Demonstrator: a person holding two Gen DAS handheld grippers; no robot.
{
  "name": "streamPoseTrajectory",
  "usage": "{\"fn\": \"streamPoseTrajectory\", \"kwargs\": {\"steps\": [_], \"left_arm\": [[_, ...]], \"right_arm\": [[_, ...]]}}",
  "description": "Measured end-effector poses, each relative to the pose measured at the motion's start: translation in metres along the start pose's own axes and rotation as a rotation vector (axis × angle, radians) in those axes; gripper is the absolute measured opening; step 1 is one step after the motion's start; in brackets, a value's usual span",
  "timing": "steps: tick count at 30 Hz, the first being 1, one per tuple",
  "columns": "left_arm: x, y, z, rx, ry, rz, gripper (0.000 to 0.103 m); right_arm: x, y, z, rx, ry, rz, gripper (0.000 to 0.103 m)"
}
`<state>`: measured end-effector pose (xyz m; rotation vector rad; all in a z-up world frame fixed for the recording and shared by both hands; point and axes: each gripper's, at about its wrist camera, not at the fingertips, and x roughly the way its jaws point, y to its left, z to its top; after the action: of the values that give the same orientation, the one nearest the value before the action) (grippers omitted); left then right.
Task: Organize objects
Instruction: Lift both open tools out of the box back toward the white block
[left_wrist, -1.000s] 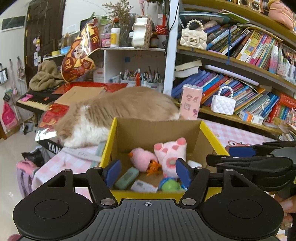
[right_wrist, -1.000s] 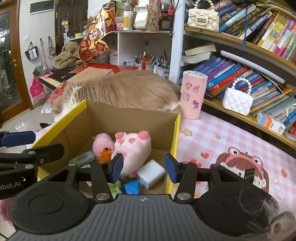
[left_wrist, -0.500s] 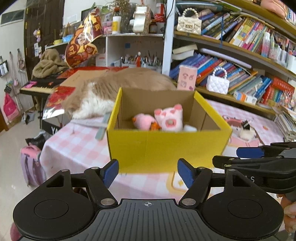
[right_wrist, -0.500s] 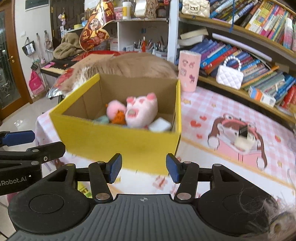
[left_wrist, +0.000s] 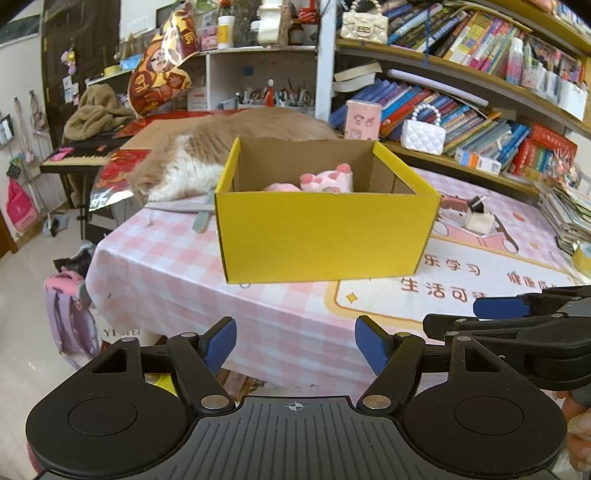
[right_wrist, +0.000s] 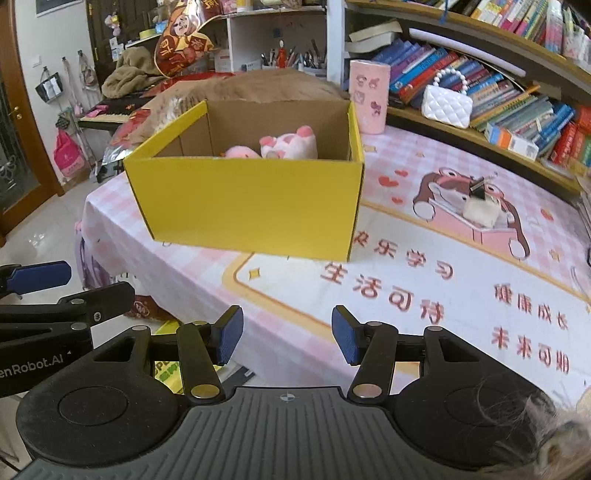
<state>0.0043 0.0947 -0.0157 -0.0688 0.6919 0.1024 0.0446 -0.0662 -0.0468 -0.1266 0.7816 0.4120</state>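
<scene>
Although the box (left_wrist: 325, 236) is the biggest thing we deal with, we judge it light: thin yellow cardboard, open-topped, standing on the checked table (left_wrist: 177, 266) near its front edge, with a cat (left_wrist: 207, 155) lying just behind it. Its walls look stiff enough to slide but would buckle under a hard squeeze, so we would pinch the rim of a side wall, one claw to each side, rather than clamp the broad front face. Inside, a pink pig (right_wrist: 290, 146) and a smaller pink toy (right_wrist: 240, 152) show above the rim; both look soft and light and would give under the pads, so any bulge serves as a hold. Smallest is a pale block with a dark clip (right_wrist: 480, 208), alone on the table mat to the right of the box, well apart from it; we cannot tell what it is made of. Our left claw (left_wrist: 295, 345) and right claw (right_wrist: 286, 339) both stand parted and empty, short of the table; the right's jaws have just been opening.
</scene>
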Motion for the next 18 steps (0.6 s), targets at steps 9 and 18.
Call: {"fn": "streamPoseTrajectory", "kwargs": {"steps": [9,18], "left_arm": [[-0.004,-0.01,-0.007,0.035,0.017,-0.044,0.079],[0.003,-0.024,-0.008,0.06,0.037,-0.096,0.08]], "right_arm": [[-0.012,-0.005,-0.019,0.069,0.02,-0.053,0.055],[-0.018,-0.026,-0.03,0.158,0.05,-0.122,0.057]]}}
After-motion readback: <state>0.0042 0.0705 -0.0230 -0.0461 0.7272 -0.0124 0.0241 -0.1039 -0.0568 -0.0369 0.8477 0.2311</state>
